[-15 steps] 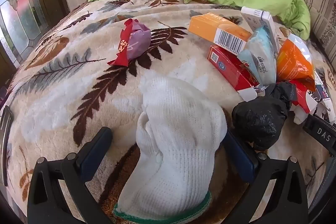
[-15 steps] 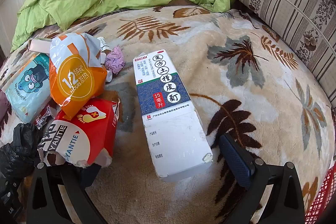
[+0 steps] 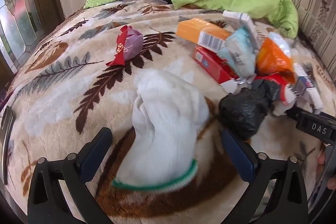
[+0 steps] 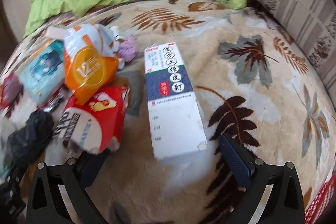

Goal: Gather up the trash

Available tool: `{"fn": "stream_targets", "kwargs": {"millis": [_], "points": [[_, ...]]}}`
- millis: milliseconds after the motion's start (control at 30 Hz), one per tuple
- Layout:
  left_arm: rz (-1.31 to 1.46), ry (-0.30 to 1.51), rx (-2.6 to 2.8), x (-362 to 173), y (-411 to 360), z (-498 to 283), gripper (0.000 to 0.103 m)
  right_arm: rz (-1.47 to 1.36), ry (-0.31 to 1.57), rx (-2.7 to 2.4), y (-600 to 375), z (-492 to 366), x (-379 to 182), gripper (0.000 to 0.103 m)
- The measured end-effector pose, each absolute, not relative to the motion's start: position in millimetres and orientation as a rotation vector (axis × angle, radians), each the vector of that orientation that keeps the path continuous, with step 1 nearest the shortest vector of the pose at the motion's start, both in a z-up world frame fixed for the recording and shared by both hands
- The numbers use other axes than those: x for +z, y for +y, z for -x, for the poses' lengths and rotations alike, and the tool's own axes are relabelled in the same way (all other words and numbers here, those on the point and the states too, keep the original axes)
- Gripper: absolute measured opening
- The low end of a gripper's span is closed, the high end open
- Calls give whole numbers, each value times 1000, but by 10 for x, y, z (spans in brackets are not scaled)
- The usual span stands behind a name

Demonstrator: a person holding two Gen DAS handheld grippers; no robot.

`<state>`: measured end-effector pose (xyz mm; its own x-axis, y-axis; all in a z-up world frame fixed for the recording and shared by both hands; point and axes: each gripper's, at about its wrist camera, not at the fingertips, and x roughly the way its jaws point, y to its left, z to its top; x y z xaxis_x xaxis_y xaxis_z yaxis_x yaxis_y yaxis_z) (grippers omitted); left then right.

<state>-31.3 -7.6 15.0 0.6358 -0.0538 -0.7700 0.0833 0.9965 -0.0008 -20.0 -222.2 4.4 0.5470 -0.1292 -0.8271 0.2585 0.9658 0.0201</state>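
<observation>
With both sets of jaws spread wide, the left gripper [image 3: 166,146] straddles the white glove [image 3: 166,133], while the medicine box [image 4: 174,102] lies between the right gripper [image 4: 163,159] fingers, each ungrasped, lined up for pickup.

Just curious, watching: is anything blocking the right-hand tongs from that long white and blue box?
Nothing visible. The long white and blue cardboard box lies flat on the leaf-patterned blanket, its near end between the open right tongs. The torn red and white packet lies alongside.

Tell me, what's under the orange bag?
The orange bag lies on top of a red packet and partly over a light blue pack. Whatever else lies underneath is covered.
</observation>
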Motion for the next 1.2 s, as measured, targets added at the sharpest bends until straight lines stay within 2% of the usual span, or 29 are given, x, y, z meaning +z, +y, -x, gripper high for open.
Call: {"fn": "stream_targets", "kwargs": {"millis": [233,300,400,667,867,1200], "points": [[-57,680,-138,598,-143,856,103,-156,767,-237,-2223,925,485,102],[-32,655,-141,726,-112,1051,103,-224,685,-193,-2244,1258,655,102],[-15,625,-172,905,-75,1424,103,-153,600,-200,-2164,1682,915,102],[-90,517,-228,1182,-78,2328,103,-63,625,-181,-1976,2470,1071,102],[-107,494,-232,1229,-132,2477,103,-19,521,-247,-1945,2759,1312,102],[-115,504,-205,1199,-44,2481,103,-29,543,-260,-1970,2766,1245,102]]}}
